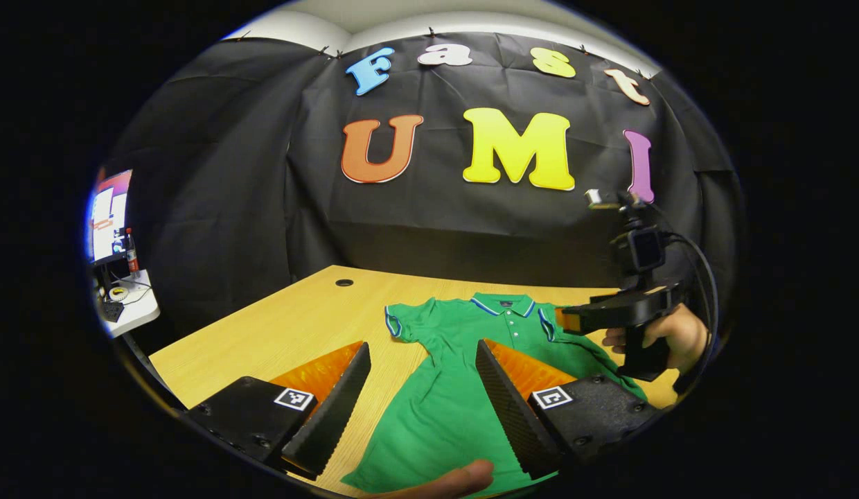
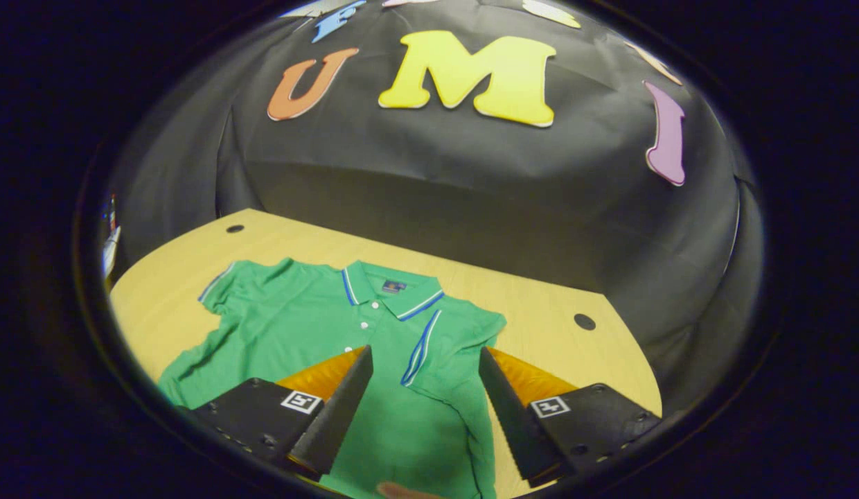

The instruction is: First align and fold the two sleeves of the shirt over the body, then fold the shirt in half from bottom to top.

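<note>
Green shirt [image 2: 374, 326] lies flat on the table [image 1: 277, 326] beneath both grippers' parted fingers [image 1: 332, 409].

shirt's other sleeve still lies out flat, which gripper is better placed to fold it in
Left. The unfolded sleeve lies just ahead of the open left gripper, while the right gripper hangs over the sleeve already folded onto the shirt.

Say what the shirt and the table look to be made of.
Shirt: looks like soft matte knit fabric, green; it drapes and wrinkles, with striped trim at the collar and white buttons. Table: looks like light wood-grain laminate or veneer, smooth, with faint grain lines and round cable holes; which of the two is unclear.
</note>
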Tool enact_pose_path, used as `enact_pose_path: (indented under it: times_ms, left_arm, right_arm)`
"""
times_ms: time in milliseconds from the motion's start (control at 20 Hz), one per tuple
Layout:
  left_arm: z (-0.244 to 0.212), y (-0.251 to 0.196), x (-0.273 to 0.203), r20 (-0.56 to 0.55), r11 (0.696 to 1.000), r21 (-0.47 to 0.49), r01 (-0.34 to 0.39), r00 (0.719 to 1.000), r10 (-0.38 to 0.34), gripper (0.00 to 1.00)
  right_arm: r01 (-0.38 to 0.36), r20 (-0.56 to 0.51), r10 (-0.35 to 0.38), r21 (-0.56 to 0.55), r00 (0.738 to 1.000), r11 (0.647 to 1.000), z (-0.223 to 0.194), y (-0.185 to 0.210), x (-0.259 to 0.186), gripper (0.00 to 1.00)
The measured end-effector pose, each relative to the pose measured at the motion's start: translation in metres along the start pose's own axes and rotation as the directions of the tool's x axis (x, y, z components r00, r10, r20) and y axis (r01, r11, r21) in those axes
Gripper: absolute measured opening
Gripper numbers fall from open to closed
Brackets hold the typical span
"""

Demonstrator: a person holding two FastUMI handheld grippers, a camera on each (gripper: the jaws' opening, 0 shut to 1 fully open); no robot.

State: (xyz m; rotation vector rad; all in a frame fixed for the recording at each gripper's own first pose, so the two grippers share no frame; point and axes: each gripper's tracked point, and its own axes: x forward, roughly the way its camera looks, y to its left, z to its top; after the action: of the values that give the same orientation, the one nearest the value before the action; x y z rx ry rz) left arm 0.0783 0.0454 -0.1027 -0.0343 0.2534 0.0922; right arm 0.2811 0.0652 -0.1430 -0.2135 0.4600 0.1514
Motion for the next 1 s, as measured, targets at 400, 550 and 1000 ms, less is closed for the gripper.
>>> enact_pose_path:
  times_ms: [400,550,1000]
  left_arm:
    - [0.008,0.023,0.045,-0.03,0.997,0.023,-0.079,0.996,0.08,0.99]
    - [0.023,0.029,0.076,-0.037,0.994,-0.034,-0.102,0.994,0.1,0.98]
    - [-0.006,0.043,0.187,-0.299,0.992,-0.104,-0.066,0.954,0.033,0.98]
  right_arm:
    - [-0.017,0.198,-0.007,0.118,0.98,0.993,0.022,-0.029,-0.091,0.95]
    - [0.028,0.215,-0.055,0.127,0.975,0.991,0.006,-0.051,-0.116,0.97]
    - [0.079,0.292,-0.123,0.158,0.949,0.984,-0.02,-0.08,-0.166,0.97]
